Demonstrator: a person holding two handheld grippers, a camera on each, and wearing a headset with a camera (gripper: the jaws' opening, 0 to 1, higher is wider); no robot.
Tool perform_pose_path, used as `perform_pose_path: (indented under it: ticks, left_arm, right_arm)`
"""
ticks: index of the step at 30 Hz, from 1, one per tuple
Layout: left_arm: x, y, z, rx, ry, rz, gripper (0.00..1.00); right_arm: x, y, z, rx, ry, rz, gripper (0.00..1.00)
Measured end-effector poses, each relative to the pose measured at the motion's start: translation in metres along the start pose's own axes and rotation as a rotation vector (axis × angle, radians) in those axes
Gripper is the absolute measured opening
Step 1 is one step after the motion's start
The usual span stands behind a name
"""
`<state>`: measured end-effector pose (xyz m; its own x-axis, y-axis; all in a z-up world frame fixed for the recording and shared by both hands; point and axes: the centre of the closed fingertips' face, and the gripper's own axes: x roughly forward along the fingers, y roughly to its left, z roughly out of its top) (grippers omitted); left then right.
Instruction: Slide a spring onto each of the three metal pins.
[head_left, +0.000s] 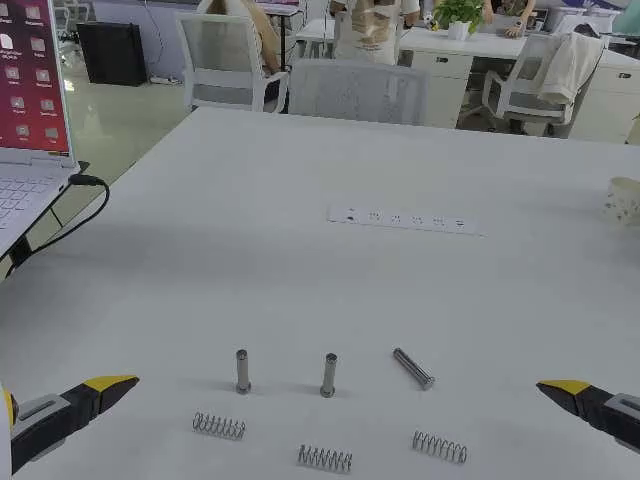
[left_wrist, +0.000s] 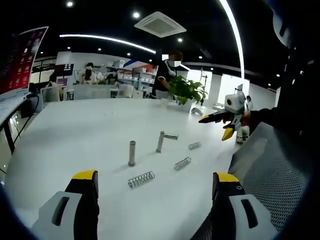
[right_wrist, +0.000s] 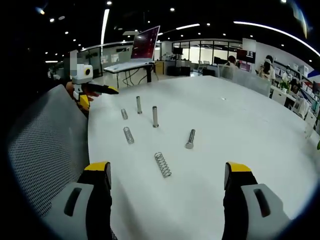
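Three metal pins sit on the white table (head_left: 300, 260): the left pin (head_left: 242, 370) and middle pin (head_left: 328, 375) stand upright, and the right pin (head_left: 413, 368) lies flat. Just in front of them lie three loose springs, a left spring (head_left: 219, 426), a middle spring (head_left: 325, 458) and a right spring (head_left: 440, 446). My left gripper (head_left: 60, 398) hovers at the near left, open and empty (left_wrist: 156, 176). My right gripper (head_left: 575, 392) hovers at the near right, open and empty (right_wrist: 168, 167). The nearest spring (right_wrist: 162, 164) lies ahead of its jaws.
An open laptop (head_left: 30, 110) with a black cable (head_left: 80, 215) stands at the table's left edge. A white power strip (head_left: 405, 219) is set into the tabletop behind the pins. A pale cup (head_left: 625, 200) stands at the right edge. Chairs (head_left: 355, 90) line the far side.
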<state>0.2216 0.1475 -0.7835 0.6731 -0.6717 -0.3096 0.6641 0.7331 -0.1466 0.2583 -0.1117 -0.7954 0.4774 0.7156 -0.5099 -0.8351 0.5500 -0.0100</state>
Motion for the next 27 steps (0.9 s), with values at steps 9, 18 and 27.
perform_pose_path:
  ticks: [9, 18, 27]
  left_arm:
    - [-0.0025, -0.0006, 0.0001, 0.002, -0.003, 0.001, 0.91]
    - [-0.0019, -0.0026, 0.0022, 0.005, -0.008, 0.001, 0.91]
    - [-0.0045, -0.0019, 0.0038, 0.003, -0.017, 0.015, 0.91]
  right_arm:
    - [-0.0018, 0.0004, -0.0005, 0.002, 0.000, -0.006, 0.94]
    - [-0.0034, -0.0012, -0.0007, -0.001, 0.002, -0.008, 0.94]
    - [-0.0017, -0.0026, 0.0024, -0.009, 0.001, -0.003, 0.94]
